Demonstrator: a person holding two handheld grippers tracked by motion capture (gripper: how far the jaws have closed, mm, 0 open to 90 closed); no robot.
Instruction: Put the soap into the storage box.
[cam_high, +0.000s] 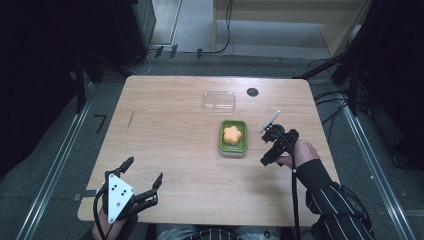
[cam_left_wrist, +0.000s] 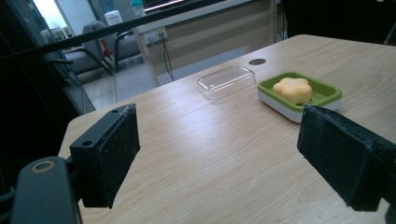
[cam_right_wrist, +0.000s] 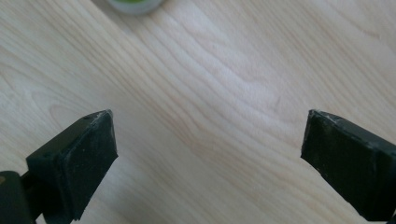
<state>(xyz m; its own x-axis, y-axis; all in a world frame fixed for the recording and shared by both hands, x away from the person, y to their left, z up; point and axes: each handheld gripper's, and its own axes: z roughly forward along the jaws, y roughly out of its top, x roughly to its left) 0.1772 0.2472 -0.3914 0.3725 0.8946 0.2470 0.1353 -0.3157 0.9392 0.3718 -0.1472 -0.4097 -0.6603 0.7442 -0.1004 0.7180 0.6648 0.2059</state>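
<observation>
I have both tools empty right now. My right gripper (cam_high: 270, 145) sits just right of the green soap dish (cam_high: 233, 137), jaws spread wide with nothing between them; in the right gripper view I look down on bare table (cam_right_wrist: 224, 93) with the dish's rounded corner (cam_right_wrist: 133, 5) at the top edge. My left gripper (cam_high: 141, 175) rests near the front left edge of the table, well apart from everything, jaws also wide open and empty.

The orange flower-shaped soap (cam_high: 232, 134) lies in the dish, about mid-table. The clear lid (cam_high: 219, 99) lies flat on the wood just behind the dish, apart from it, near a dark round hole (cam_high: 252, 92) in the tabletop.

My read: the step in hand is the right gripper's approach to the dish or the lid, likely to close the dish up; I can't tell which from here.

To do it well I'd turn the jaws square to the long sides, come in low, and grip a rim rather than the soap. The lid is thin, slick plastic, so I'd close gently and centred or it skates away. The left stays parked unless the dish needs steadying
</observation>
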